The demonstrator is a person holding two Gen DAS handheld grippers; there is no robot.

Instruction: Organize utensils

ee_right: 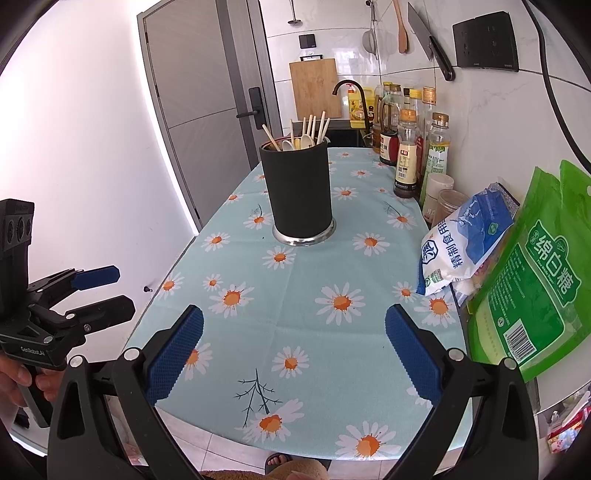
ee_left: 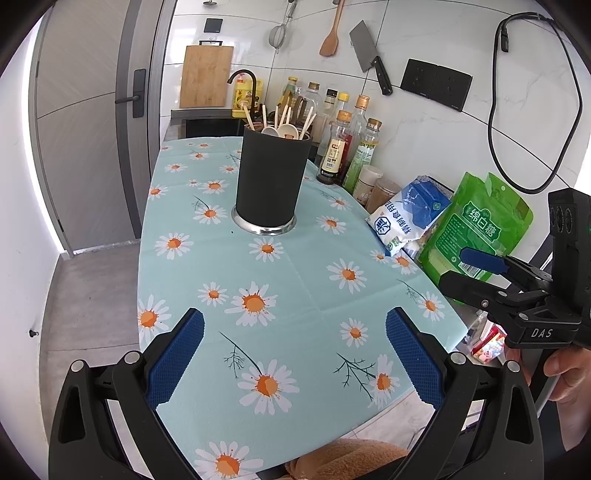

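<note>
both grippers hang over the near edge of a daisy-print tablecloth, and neither has hold of anything. the left gripper has its blue pads spread wide with only cloth showing between them, and the right gripper is spread just as wide over the same cloth. each also shows in the other's camera, held by a hand at the picture's edge, fingers parted and bare. the utensils, pale chopsticks and a couple of light spoons, stand bunched in a black holder that sits upright on a shiny metal base near the middle of the cloth, well apart from both grippers. along the wall to the right stand sauce bottles, then a blue and white bag and a green bag leaning just beside the cloth. a cutting board, a wooden spatula and a cleaver are on the tiled wall beyond.
</note>
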